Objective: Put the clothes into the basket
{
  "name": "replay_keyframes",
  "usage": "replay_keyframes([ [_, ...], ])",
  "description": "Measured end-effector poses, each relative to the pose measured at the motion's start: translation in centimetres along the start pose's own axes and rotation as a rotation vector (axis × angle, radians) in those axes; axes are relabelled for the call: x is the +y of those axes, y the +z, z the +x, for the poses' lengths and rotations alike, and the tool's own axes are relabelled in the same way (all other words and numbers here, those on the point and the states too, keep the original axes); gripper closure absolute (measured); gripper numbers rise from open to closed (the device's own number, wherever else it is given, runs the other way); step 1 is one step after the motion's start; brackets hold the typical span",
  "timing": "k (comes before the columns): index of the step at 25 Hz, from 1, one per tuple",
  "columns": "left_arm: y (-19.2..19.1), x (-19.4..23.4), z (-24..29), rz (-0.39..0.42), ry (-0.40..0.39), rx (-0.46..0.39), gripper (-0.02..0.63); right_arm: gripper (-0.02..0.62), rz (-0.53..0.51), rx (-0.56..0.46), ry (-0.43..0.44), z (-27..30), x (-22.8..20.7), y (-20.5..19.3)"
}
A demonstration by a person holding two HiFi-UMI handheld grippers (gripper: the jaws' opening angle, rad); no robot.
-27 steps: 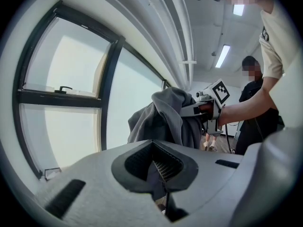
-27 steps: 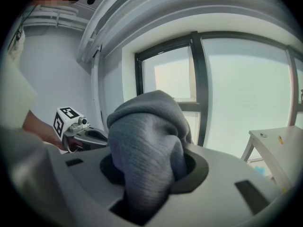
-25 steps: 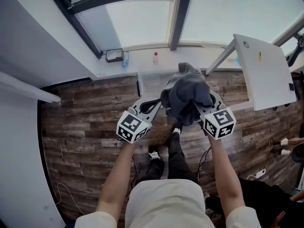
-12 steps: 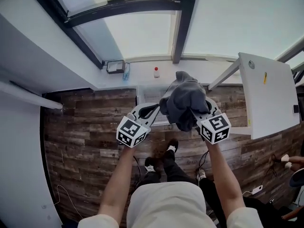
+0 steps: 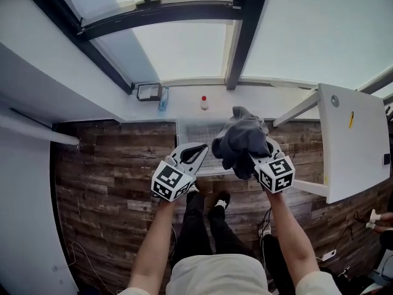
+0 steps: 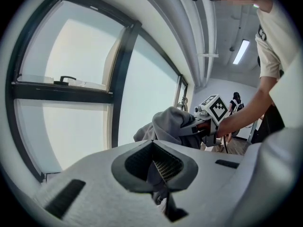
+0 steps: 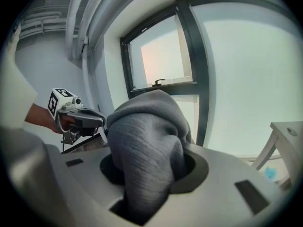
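Your right claw [image 5: 254, 158] is closed partway on a bunched grey garment [image 5: 241, 139], and the cloth bulges up out of its jaws. In the head view the garment hangs above the right side of the white basket [image 5: 195, 131]. Your left claw [image 5: 195, 153] hovers above the basket's left side, apart from the garment, jaws drawn together; a thin grey sliver in their slit can't be identified

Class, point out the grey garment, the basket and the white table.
grey garment [image 5: 242, 140], head view, bunched middle.
basket [image 5: 191, 131], head view, visible white mesh.
white table [image 5: 353, 146], head view, bare top.
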State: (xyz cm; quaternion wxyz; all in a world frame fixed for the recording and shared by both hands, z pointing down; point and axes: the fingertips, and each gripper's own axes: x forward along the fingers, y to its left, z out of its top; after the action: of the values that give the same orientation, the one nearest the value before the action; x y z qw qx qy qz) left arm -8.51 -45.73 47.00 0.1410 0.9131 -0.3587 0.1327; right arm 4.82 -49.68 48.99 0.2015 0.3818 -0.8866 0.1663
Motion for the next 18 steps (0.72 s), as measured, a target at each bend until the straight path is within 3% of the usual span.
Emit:
replay_keyframes([
  [5,-3.5,3.6,2.3,-0.006,-0.004,-0.009,0.592,0.431,0.009,0.040,-0.002,5.1,-1.0,-3.7],
  [10,-10.4,7.5,7.1,0.003,-0.032,0.037,0.592,0.431,0.006,0.073,0.002,12.2,-2.4,-9.3],
  [18,-26.0,10.3,13.5,-0.085,-0.040,0.095,0.592,0.431,0.048,0.225,-0.041,20.1,-3.2,-25.4],
])
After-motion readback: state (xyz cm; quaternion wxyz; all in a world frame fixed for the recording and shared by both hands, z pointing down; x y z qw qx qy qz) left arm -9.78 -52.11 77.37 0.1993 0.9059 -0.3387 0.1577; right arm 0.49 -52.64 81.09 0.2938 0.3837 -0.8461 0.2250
